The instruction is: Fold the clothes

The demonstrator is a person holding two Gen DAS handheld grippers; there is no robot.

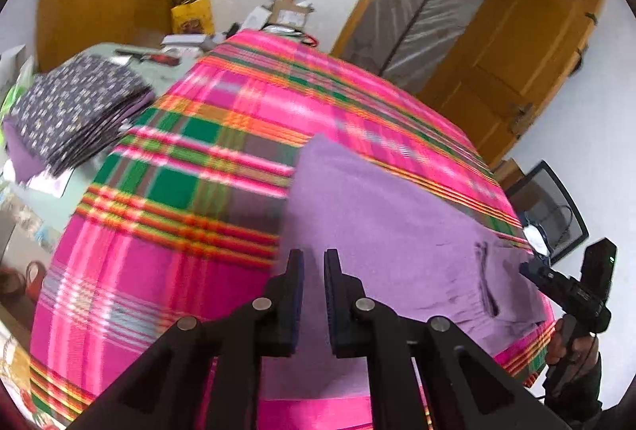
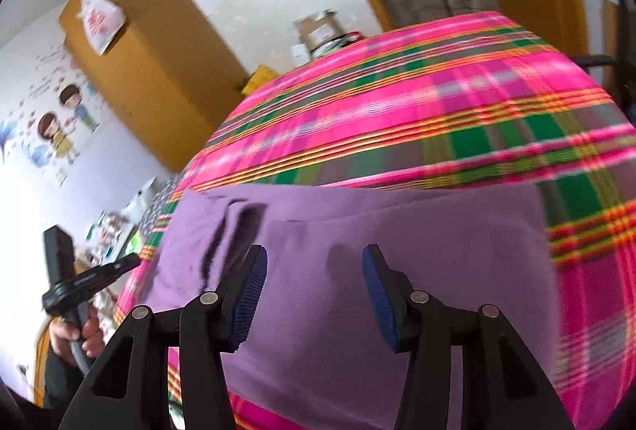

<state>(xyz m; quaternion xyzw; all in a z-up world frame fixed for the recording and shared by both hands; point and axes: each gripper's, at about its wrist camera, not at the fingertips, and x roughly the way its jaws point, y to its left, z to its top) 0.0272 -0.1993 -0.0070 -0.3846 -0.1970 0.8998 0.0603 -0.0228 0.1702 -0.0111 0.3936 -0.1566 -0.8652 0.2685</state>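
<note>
Black linkage arms of the left gripper [image 1: 314, 263] filled the bottom of the left wrist view, its two blue-padded fingers standing nearly together with only a narrow slot between them; nothing was caught in that slot. Below and ahead lay the pink plaid cloth [image 1: 167, 159], the largest item present, spread over the whole work surface with green, orange and yellow bands crossing it. On that cloth rested the purple garment [image 1: 381, 223], lying flat near the front edge, one corner pointing away from the camera and a dark slit (possibly a pocket or placket, too blurred to confirm) near its right side. The left gripper hovered over the garment's left margin; contact could not be confirmed.

From the right wrist view the purple garment [image 2: 357, 231] occupied the lower middle, with the plaid cloth [image 2: 457, 104] beyond it. The right gripper [image 2: 314, 263] stood wide apart, fingers well separated and holding nothing, poised over the fabric. The left gripper [image 2: 133, 262] appeared at the far left of that view, held in a hand [image 2: 85, 334].

A stack of dark patterned folded clothes [image 1: 79, 111] sat beside the cloth at far left. An orange wooden door [image 1: 528, 68] stood open behind. A cartoon wall sticker [image 2: 59, 119] was noted.
</note>
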